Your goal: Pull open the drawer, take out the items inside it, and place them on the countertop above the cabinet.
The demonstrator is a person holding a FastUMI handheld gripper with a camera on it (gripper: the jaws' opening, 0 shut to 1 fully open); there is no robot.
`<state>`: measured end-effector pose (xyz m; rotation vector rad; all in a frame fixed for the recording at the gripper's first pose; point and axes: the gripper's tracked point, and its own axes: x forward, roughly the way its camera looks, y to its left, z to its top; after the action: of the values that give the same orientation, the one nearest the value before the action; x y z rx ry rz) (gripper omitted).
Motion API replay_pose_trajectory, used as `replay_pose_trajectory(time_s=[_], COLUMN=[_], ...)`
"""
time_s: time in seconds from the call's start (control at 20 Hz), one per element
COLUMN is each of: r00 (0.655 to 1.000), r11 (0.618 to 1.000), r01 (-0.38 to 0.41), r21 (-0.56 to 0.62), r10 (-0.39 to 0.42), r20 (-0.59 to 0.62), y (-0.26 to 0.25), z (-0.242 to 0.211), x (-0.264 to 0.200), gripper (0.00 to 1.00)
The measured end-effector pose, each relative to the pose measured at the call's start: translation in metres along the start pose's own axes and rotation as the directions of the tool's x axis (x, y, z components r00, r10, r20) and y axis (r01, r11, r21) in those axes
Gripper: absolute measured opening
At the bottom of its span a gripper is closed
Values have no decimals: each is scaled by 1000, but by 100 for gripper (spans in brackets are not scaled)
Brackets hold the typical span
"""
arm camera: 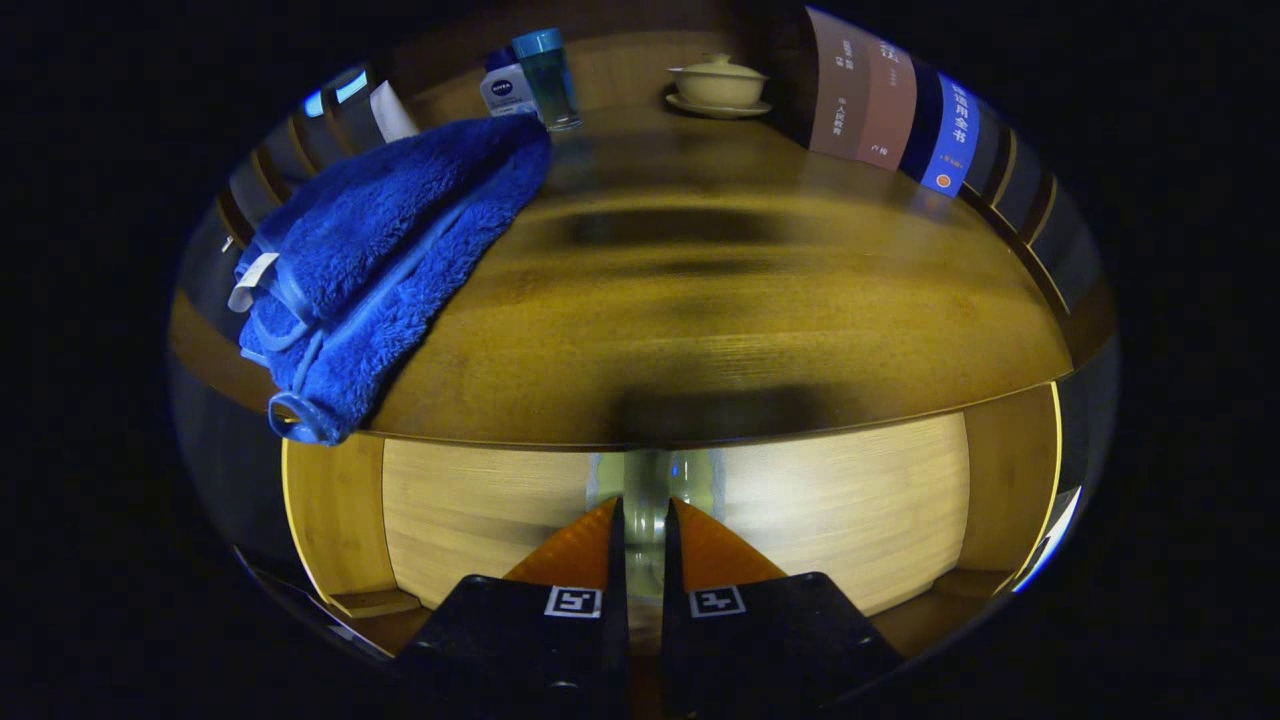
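Gripper (642,515) fingers nearly together, a narrow slit left between them, tips pinching a shiny metal drawer handle (650,478) that shows in the slit and just ahead of the tips. Both tips look pressed on the handle. Handle sits at the top middle of the drawer front (850,510), a pale wood panel just below the countertop edge. Drawer looks closed or barely out, can't tell which; nothing of its inside visible, so the items can't be seen. Darker wood cabinet frame (335,510) flanks the drawer front on both sides.

Countertop (720,310), dark brown wood, spreads beyond the fingers, with a dark shadow on its front edge right above the handle. Blue fluffy towel (380,260), folded, lies on the counter off to the left, one corner hanging over the front edge, white tag on its left side. Behind the towel, at the back of the counter: a white bottle (506,88) with blue cap and a teal tumbler (548,78) just beside it, touching or nearly. Cream lidded bowl on saucer (718,85) further right at the back. Row of upright books (890,110) along the right side of the counter.
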<state>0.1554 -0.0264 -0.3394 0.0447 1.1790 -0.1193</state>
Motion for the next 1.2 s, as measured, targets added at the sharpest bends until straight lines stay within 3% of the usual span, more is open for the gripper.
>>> replay_pose_trajectory(time_s=[0.35,0.55,0.75,1.05,1.2], r00=[984,952,908,869,877], r11=[998,993,993,987,989], r01=[-53,-113,-120,-158,-144], r21=[26,23,9,17,40], r10=[47,102,106,131,109], r20=[171,288,406,477,467], y=[-2,6,5,11,7], z=[-5,0,32,99,130], x=[-65,-116,-151,-151,-129], gripper=[17,17,17,17,17])
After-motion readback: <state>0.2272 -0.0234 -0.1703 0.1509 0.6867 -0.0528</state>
